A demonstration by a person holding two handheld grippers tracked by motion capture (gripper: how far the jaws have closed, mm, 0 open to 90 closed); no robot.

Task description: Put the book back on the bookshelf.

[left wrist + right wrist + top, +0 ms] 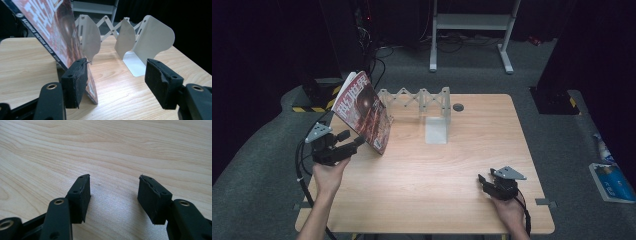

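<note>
Two grippers (357,143) (482,178), one tilted magazine (364,111), one three-plate white rack (422,102).

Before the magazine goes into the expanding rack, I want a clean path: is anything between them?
Nothing visible. The magazine leans tilted beside the open left gripper, and bare table lies between it and the rack; its nearest divider stands just behind.

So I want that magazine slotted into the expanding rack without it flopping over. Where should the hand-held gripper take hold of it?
Grip the magazine at its lower near edge, close to the spine, coming from the person's side as the left hand-held gripper does now. It stands tilted on its bottom edge, so a low hold probably steadies it. The jaws stand open around that corner; the rack lies just beyond.
</note>
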